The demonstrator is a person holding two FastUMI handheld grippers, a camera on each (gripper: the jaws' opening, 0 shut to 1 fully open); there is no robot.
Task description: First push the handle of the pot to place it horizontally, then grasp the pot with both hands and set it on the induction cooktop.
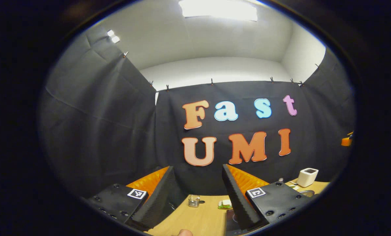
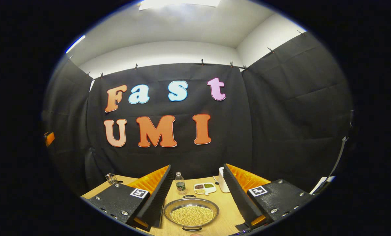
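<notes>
A shallow metal pot (image 2: 191,213) full of yellow beans sits on the wooden table (image 2: 228,206), low between the fingers of my right gripper (image 2: 197,166). That gripper is open and holds nothing. One loop handle (image 2: 189,196) points to the far side and one toward me. In the left gripper view, part of the pot's rim (image 1: 307,193) peeks out at the right. My left gripper (image 1: 197,167) also stands open and empty above the table. A corner of the dark induction cooktop (image 1: 230,218) lies beside its right finger.
A glass jar (image 1: 194,200) and a small green item (image 1: 225,204) stand far back on the table (image 1: 195,219). Behind the pot are a water bottle (image 2: 180,183), a divided dish (image 2: 204,188) and a white container (image 2: 221,180). The jar (image 2: 111,178) stands far left.
</notes>
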